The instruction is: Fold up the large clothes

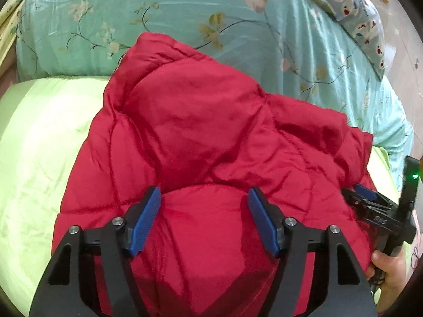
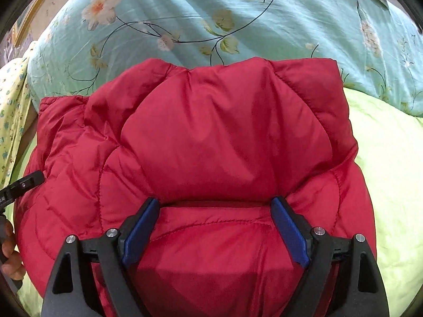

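While both claws stand spread wide, the left claw (image 1: 205,219) and right claw (image 2: 215,231) hover over the near fold of the red jacket (image 1: 211,137), bunched ahead on the green bed (image 1: 34,142); a floral quilt (image 1: 132,13) borders its far edge.

The red quilted puffer jacket (image 2: 211,137) is showing a smooth, faintly shiny nylon-like cloth; the teal floral quilt (image 1: 169,8) is gleaming like satin; the ribbed blue fingers (image 1: 148,222) are looking matt plastic.

Jacket (image 1: 211,132) on sheet (image 1: 34,145); quilt (image 1: 158,8) behind it; left gripper (image 1: 205,206) and right gripper (image 2: 215,216) at near edge.
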The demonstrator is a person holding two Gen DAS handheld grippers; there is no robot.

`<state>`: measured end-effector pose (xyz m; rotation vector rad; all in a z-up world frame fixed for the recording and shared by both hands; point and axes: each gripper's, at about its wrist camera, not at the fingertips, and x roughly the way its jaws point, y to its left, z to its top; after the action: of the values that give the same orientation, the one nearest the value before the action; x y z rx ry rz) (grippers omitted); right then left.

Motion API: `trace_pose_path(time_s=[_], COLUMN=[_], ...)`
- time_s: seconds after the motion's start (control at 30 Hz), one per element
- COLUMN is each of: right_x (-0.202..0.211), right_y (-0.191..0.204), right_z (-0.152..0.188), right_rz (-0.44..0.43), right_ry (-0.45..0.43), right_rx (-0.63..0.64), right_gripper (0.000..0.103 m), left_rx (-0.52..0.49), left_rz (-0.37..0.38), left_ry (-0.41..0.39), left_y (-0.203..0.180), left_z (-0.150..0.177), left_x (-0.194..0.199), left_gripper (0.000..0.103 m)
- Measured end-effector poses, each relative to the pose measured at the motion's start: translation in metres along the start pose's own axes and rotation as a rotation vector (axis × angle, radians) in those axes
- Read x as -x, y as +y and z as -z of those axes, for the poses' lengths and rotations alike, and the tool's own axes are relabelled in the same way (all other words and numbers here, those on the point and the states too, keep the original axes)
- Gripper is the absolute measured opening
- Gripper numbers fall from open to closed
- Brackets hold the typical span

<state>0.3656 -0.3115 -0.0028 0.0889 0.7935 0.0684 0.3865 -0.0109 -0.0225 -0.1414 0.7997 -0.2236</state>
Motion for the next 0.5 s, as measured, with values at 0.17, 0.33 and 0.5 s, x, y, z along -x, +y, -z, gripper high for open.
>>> trace_pose_path(time_s=[0.17, 0.33, 0.5], right_x=[0.004, 0.031, 0.03], right_y=[0.001, -0.016, -0.041], right_z=[-0.002, -0.011, -0.009], right_rz=[-0.021, -0.089, -0.089], right_ry=[0.008, 0.014, 0.041], right_rx=[-0.025, -0.128, -0.174], right_gripper=[0.087, 0.089, 0.089], left_rx=[-0.04, -0.047, -0.048], left_rz=[-0.065, -0.066, -0.068], left_ry=[0.029, 0.05, 0.048], left_y=[-0.005, -0.004, -0.005], left_z=[-0.002, -0.005, -0.007], left_x=[-0.022, -0.028, -0.028], left_gripper=[0.069, 0.07, 0.07])
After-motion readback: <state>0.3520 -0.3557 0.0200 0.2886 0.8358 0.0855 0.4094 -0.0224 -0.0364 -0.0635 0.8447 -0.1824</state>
